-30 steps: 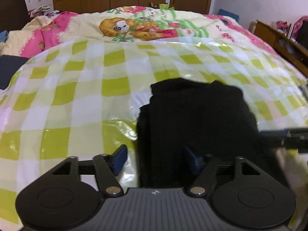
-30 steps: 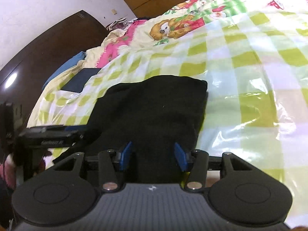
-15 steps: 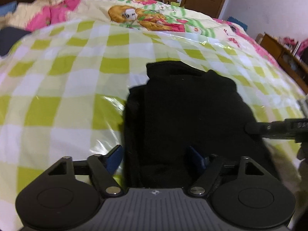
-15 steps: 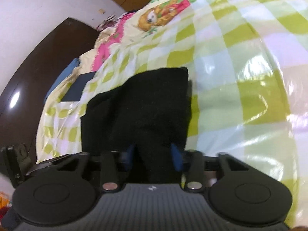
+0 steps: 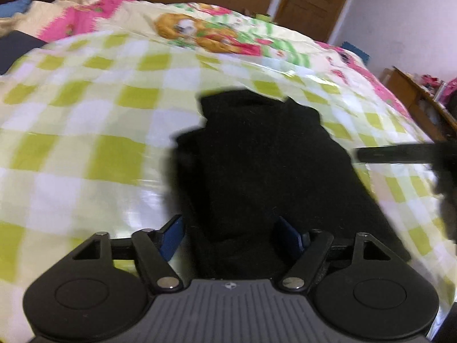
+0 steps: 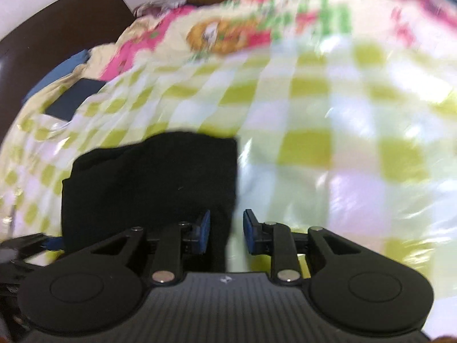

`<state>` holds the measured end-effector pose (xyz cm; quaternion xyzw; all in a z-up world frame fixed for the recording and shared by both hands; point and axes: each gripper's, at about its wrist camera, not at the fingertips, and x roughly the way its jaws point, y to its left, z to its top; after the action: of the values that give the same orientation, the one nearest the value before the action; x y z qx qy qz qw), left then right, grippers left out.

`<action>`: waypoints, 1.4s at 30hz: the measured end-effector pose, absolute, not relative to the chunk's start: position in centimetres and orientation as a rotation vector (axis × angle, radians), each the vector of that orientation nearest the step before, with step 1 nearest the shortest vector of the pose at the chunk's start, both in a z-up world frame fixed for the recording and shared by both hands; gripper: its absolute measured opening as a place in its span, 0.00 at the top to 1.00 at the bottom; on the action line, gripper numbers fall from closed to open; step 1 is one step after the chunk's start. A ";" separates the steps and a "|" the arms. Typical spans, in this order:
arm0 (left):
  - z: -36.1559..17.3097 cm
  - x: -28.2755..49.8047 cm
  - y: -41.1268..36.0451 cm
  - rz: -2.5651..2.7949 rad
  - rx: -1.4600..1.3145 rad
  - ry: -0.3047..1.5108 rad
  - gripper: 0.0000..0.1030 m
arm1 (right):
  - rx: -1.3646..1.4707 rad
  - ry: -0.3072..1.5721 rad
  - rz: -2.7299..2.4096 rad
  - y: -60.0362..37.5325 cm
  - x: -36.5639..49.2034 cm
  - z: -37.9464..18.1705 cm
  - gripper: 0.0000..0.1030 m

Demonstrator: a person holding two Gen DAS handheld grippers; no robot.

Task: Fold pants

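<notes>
On the bed [image 5: 85, 154], over a glossy sheet of yellow-green and white checks, the black pants [image 5: 265, 165] lay folded into a compact, roughly rectangular bundle near the front edge of both views. Beyond the checked sheet a cartoon-printed quilt [image 5: 217, 34] with pink borders covered the far part of the bed, and a brown wooden door [image 5: 308, 3] stood in the far wall.

Left wrist view: the left tongs [image 5: 231, 233] stood wide open above the near end of the bundle. The left blue pad hung over the checked sheet just beside the pants' left edge; the right pad hung over the black cloth. Neither pad visibly pressed the fabric. At the right margin a dark bar of the other tool [image 5: 400, 154] crossed the frame, blurred.

Right wrist view: the right tongs [image 6: 225, 235] were partly open, their jaws having just been closing. The right edge of the pants [image 6: 148, 183] ran between the two blue pads, with the left pad against or over the black cloth and the right pad over the bare sheet; a clear gap remained, so no grip showed. A dark headboard [image 6: 57, 28] rose at the upper left. Both views were motion-blurred.
</notes>
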<state>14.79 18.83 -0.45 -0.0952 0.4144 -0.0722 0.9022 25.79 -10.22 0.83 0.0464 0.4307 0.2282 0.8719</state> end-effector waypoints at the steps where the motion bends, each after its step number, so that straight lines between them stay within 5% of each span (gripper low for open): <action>1: 0.3 14.3 19.4 -0.102 -0.165 0.829 0.16 | 0.056 0.847 0.476 -10.1 24.6 1.6 0.71; 9: 4.9 14.9 16.2 -0.038 0.094 0.609 0.18 | 0.059 0.704 0.631 -5.4 22.8 1.7 0.72; 22: 0.3 21.6 16.9 0.017 0.022 0.744 0.11 | 0.138 0.813 0.523 -5.4 30.5 -3.3 0.74; 31: 3.3 15.5 15.3 0.057 -0.041 0.747 0.11 | 0.079 0.686 0.530 -6.9 18.6 3.1 0.68; 42: 4.0 7.8 11.8 0.054 -0.061 0.756 0.09 | 0.124 0.719 0.518 -8.6 9.7 3.6 0.65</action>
<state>7.79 11.80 4.02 -0.0300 0.3688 0.0263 0.9287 9.72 -8.57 3.56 0.0600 0.3476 0.2506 0.9016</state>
